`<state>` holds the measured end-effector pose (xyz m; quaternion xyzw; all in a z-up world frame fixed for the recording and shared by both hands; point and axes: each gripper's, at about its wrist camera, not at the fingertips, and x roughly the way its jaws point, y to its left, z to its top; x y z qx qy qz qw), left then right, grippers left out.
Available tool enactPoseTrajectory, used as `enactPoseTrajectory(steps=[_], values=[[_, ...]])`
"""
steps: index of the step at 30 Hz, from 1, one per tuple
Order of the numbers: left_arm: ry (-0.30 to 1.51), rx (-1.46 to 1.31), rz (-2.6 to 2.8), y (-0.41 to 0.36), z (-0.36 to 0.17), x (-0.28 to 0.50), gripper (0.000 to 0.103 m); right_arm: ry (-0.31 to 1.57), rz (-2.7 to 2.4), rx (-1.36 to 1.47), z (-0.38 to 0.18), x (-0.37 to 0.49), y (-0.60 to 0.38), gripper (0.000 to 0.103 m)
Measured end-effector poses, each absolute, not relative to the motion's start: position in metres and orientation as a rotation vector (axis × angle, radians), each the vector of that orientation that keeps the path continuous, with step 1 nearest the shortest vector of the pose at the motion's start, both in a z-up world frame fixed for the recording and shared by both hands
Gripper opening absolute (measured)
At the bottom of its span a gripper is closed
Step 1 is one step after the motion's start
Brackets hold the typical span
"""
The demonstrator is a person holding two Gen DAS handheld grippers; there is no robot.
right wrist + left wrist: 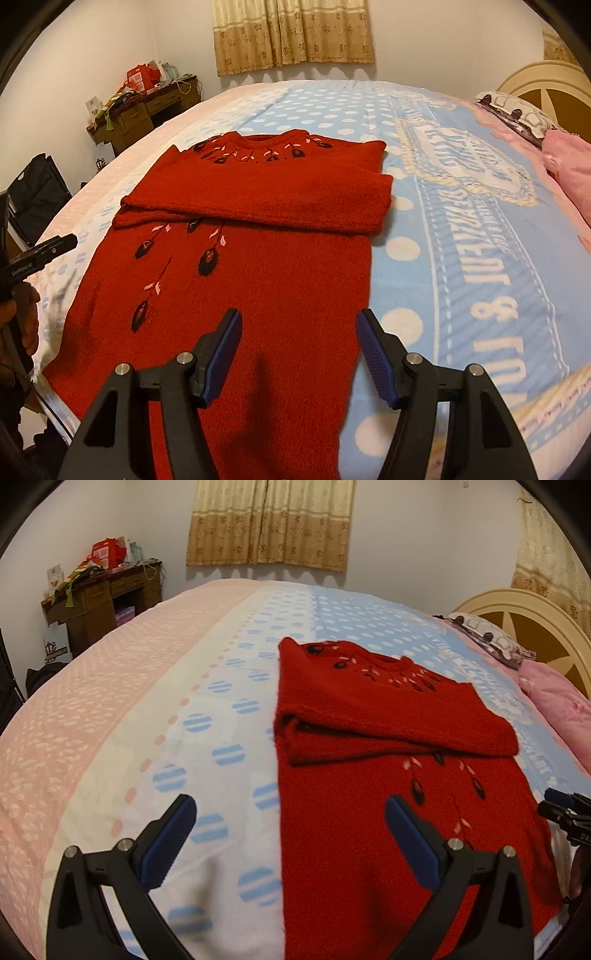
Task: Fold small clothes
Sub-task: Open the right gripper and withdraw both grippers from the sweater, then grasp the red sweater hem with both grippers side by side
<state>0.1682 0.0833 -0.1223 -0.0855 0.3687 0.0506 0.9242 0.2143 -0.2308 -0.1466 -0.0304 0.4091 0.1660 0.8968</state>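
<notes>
Both grippers, left (290, 836) and right (299, 350), hang released, grasping nothing, over the red knitted sweater (258, 266). It lies mid-bed, sleeves folded across its chest, on the dotted blanket (461, 240). Looks soft, thick, floppy; I'd pinch the hem corners nearest the bed's edge.

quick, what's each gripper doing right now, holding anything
left gripper: open, holding nothing, over the red sweater's left edge.
right gripper: open, empty, above its right edge.
</notes>
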Motion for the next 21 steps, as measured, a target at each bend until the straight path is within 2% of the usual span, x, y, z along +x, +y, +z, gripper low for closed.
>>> enactPoseTrajectory(steps=[21], values=[[0.788, -0.053, -0.015, 0.050, -0.118, 0.078, 0.103, 0.929, 0.348, -0.125, -0.148, 0.137, -0.248, 0.065]])
